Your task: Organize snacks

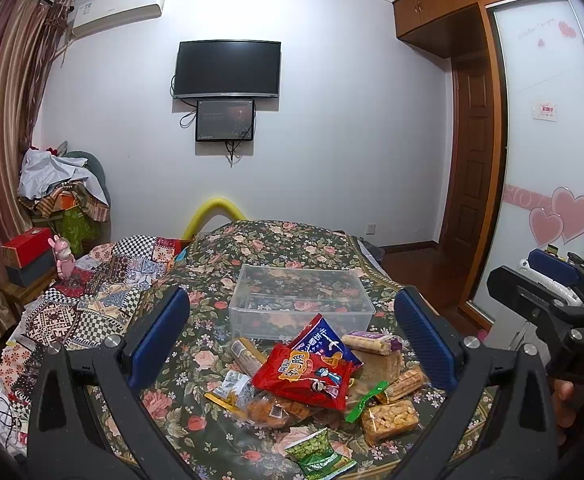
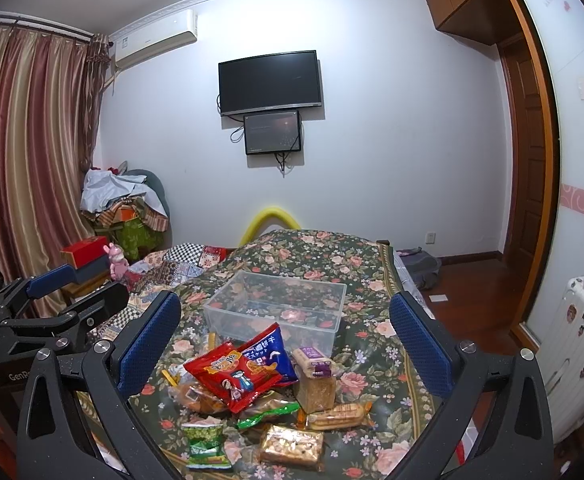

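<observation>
On the right gripper (image 1: 547, 280), white letters read "DAS".

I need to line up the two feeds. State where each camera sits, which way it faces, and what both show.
Left wrist: on the left gripper, facing forward over the snack pile toward the clear box; its open blue fingers frame the view, with the right gripper at right.
Right wrist: on the right gripper, same heading; open fingers, left gripper at left.
Shared: box, red snack bag, TV.

orange snack pack (image 1: 270, 410) half buried under red bag (image 1: 305, 372); green pea packet (image 1: 319, 458) cut by frame edge (bottom).
</observation>
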Demonstrator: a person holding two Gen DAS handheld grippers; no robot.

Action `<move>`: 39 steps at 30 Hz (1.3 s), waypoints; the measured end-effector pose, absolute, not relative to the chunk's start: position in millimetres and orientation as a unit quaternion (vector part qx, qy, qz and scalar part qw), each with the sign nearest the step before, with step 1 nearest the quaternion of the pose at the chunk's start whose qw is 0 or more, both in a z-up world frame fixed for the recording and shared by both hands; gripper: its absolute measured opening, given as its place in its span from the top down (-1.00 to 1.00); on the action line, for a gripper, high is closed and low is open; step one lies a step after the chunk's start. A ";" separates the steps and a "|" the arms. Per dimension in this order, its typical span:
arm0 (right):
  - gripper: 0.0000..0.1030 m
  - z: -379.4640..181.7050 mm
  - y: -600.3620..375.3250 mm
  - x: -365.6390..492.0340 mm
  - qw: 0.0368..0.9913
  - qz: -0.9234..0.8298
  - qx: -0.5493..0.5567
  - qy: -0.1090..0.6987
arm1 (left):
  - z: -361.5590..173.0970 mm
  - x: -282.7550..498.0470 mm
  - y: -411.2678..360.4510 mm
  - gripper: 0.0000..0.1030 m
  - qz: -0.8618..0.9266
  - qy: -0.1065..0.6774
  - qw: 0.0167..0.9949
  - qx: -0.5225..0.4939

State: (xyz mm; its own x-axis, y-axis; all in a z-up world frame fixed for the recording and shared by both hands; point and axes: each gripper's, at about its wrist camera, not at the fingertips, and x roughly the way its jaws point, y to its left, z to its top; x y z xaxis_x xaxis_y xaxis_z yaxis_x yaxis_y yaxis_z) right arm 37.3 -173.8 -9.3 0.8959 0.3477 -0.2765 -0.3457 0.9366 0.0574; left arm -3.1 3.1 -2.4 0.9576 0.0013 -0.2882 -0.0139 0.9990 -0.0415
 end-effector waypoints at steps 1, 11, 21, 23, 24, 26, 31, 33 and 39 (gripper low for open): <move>-1.00 -9.2 -173.8 37.3 0.974 0.178 0.004 0.142 | -2.7 -2.9 2.4 -1.00 0.004 0.145 0.989 -0.021; -1.00 -8.3 -174.9 36.2 0.974 0.178 0.006 0.141 | -2.1 -3.8 2.7 -1.00 0.003 0.144 0.989 -0.020; -1.00 -7.4 -176.5 36.9 0.973 0.179 0.015 0.142 | -2.2 1.1 -0.2 -1.00 0.003 0.150 0.989 -0.013; -1.00 -8.3 -177.1 37.7 0.973 0.178 0.016 0.143 | -3.8 2.5 -0.1 -1.00 0.003 0.152 0.988 -0.010; -1.00 -8.9 -177.0 38.2 0.973 0.178 0.016 0.144 | -4.9 3.5 0.0 -1.00 0.002 0.153 0.988 -0.009; -1.00 -12.6 -177.7 41.0 0.973 0.175 0.013 0.149 | -8.0 6.2 1.2 -1.00 -0.001 0.158 0.987 -0.007; -1.00 -25.6 -179.9 51.0 0.971 0.166 0.013 0.174 | -20.7 17.1 9.6 -1.00 0.000 0.178 0.984 -0.010; -1.00 -33.9 -182.8 57.8 0.968 0.163 0.015 0.190 | -28.0 23.5 14.0 -0.99 0.000 0.193 0.981 -0.011; -1.00 -61.1 -192.9 75.2 0.955 0.169 0.022 0.242 | -54.6 39.9 19.0 -0.67 -0.010 0.251 0.968 -0.011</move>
